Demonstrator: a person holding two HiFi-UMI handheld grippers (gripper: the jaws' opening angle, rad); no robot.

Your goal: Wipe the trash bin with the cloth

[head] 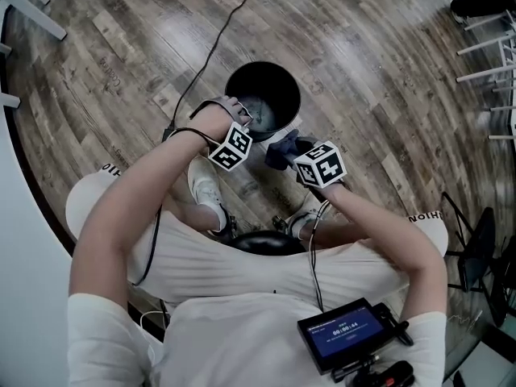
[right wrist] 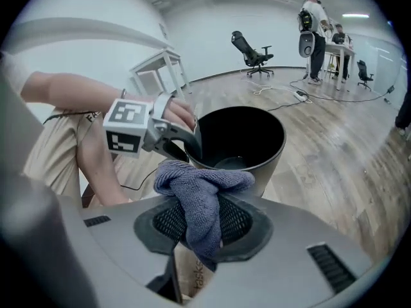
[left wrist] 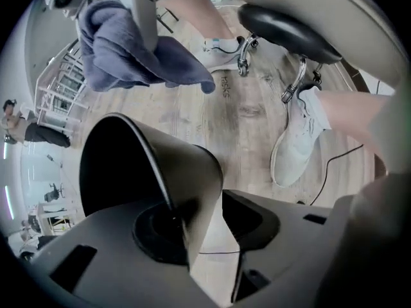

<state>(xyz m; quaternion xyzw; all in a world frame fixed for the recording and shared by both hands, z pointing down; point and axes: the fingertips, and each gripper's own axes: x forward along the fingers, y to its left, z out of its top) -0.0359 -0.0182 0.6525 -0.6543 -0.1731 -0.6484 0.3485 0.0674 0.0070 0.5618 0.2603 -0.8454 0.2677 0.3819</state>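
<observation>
The trash bin (head: 278,83) stands upright on the wooden floor (head: 371,47), right in front of the seated person's feet, close enough for both hands to reach it.

The left gripper (head: 244,118) points steeply down over the near rim. Its jaws sit one inside and one outside the bin wall (left wrist: 154,172). They are about half open, and a strip of floor shows between the wall and the outer jaw, so I'd say they straddle the rim loosely and do not pinch it. That looks like a steadying position, there so the bin won't slide or tip once rubbing starts.

The right gripper (head: 288,148) hangs just beside the rim, on the person's side. Its jaws are closed tight on the blue-grey cloth (right wrist: 202,197), which bunches above the pads and trails below them. The cloth is off the bin, level with the rim and apparently ready to go onto the wall.
</observation>
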